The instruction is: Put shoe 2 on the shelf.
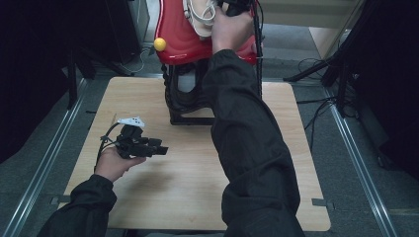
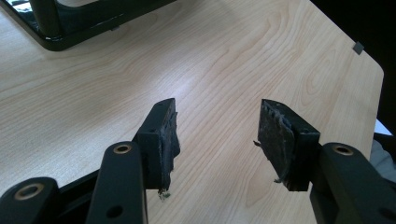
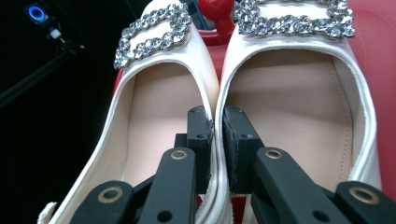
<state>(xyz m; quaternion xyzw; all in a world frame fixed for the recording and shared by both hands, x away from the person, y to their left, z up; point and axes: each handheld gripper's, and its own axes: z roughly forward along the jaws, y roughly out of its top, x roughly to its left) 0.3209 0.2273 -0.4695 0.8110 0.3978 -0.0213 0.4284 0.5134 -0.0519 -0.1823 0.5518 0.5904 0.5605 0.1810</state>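
The right gripper [image 3: 215, 123] is clenching its fingers [image 3: 200, 135] on the two touching inner walls of a pair of white shoes [image 3: 289, 98], one finger inside each shoe, with the pinched rims between the pads. The shoes are lying side by side, their rhinestone buckles [image 3: 154, 28] pointing away from the gripper, and they are resting on a red stand [image 1: 180, 34] at the far edge of the worktop [image 1: 197, 163]. In the high view the right hand [image 1: 231, 27] is reaching across the worktop to the shoes on top of that stand, beside a small yellow knob [image 1: 159, 44] on its left side; the stand is sitting on a black base [image 1: 185, 106].

The left gripper [image 2: 217, 133] is holding its fingers [image 2: 163, 135] released and wide apart over bare wood, with nothing between them. The left hand [image 1: 113, 163] is keeping it low near the worktop's left part, well apart from the stand.
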